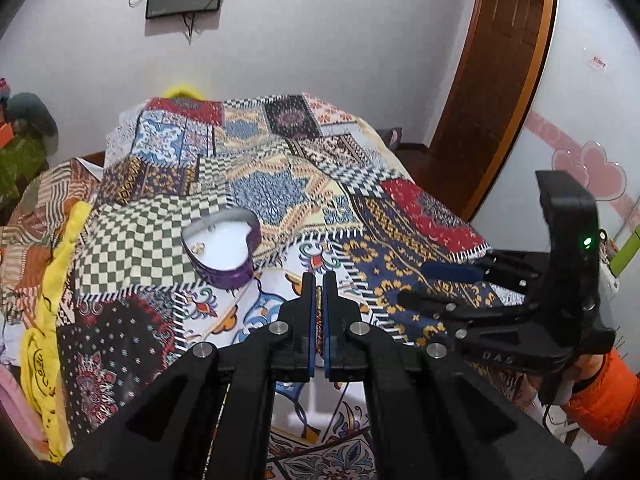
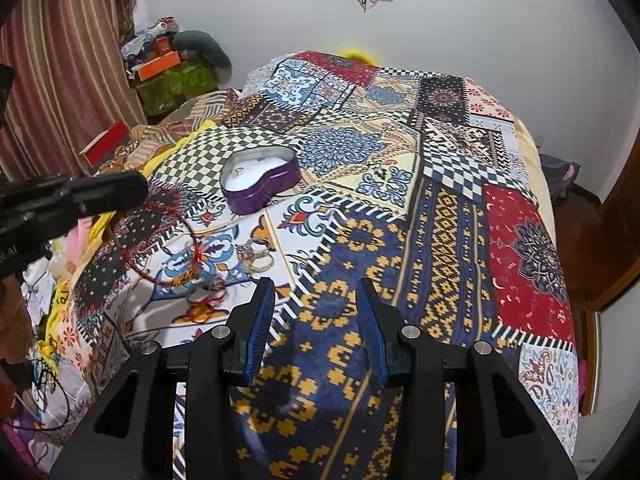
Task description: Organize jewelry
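The left gripper is pinched narrow on a red braided cord bracelet with a gold end, held above the patchwork bedspread. The right gripper, its body marked "DAS" in the left view, stands wide with nothing between its fingers. The purple heart-shaped tin holds a ring on its white lining. Gold rings lie loose on the spread near the tin.

Left gripper: jaws nearly closed, blue pads pinching a thin red-and-gold strand between them. Right gripper: jaws spread wide, nothing between the pads; held low and level to the left gripper's right, orange sleeve behind it.
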Demonstrator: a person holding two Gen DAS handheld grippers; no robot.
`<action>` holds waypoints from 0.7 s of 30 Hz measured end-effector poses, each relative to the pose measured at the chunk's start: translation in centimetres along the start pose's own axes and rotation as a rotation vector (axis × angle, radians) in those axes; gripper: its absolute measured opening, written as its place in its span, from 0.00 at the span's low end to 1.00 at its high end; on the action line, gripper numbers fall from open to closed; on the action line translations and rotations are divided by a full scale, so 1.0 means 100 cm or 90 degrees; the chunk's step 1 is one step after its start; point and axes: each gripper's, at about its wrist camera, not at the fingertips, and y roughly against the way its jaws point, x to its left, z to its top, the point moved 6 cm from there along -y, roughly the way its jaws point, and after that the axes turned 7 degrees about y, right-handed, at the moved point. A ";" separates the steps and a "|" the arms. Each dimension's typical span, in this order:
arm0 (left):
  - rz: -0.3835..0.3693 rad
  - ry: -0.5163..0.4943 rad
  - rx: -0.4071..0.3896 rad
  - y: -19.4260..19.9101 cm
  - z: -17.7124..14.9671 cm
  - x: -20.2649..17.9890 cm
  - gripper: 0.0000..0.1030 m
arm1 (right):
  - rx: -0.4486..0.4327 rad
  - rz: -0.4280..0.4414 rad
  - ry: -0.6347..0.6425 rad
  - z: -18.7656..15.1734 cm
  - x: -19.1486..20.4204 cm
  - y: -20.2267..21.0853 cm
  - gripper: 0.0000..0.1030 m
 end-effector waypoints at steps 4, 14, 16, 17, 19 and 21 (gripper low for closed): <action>0.006 0.007 -0.017 0.010 0.003 0.009 0.01 | 0.004 0.008 0.014 0.004 0.007 -0.006 0.37; 0.053 0.038 -0.002 0.001 -0.010 0.051 0.01 | 0.038 0.045 0.053 0.018 0.027 -0.034 0.37; 0.056 0.045 -0.002 -0.001 -0.011 0.058 0.01 | 0.049 0.049 0.068 0.022 0.032 -0.040 0.37; 0.057 0.047 -0.002 -0.002 -0.011 0.061 0.01 | 0.054 0.050 0.078 0.024 0.034 -0.044 0.37; 0.059 0.049 -0.005 -0.004 -0.010 0.065 0.01 | 0.064 0.049 0.094 0.027 0.037 -0.050 0.37; 0.059 0.050 -0.007 -0.004 -0.009 0.068 0.01 | 0.074 0.050 0.109 0.028 0.038 -0.055 0.37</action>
